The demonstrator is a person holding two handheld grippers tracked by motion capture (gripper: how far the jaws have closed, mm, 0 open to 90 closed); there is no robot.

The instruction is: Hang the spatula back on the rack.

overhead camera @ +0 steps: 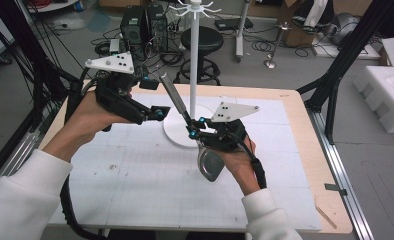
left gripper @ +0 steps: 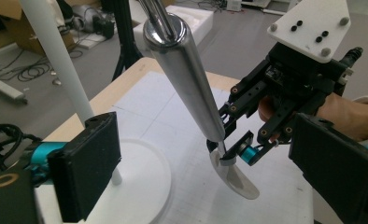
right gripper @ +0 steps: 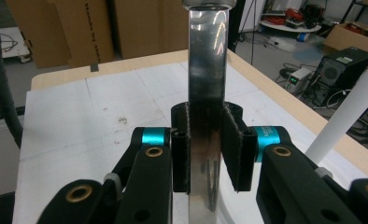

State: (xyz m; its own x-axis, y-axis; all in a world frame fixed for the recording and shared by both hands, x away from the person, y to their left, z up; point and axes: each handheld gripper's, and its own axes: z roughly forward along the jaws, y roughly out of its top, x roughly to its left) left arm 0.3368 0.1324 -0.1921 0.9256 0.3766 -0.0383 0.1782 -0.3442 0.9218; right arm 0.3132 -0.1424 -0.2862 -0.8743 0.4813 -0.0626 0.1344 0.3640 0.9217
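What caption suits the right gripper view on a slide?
Right gripper shut on a shiny metal utensil handle above the white mat, white stand pole at right.

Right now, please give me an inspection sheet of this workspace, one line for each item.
Surface: white gridded mat on a wooden table, some dark marks.
Job's things: metal spatula, handle up, blade low; white stand on a round base.
Clutter: nothing seen.
Grippers: right gripper shut on the spatula's handle; left gripper open, jaws beside the handle, apart from it.
Cables: black cable trails from the left gripper; more on the floor.
Surroundings: stool, computer towers, cardboard boxes, white foam.
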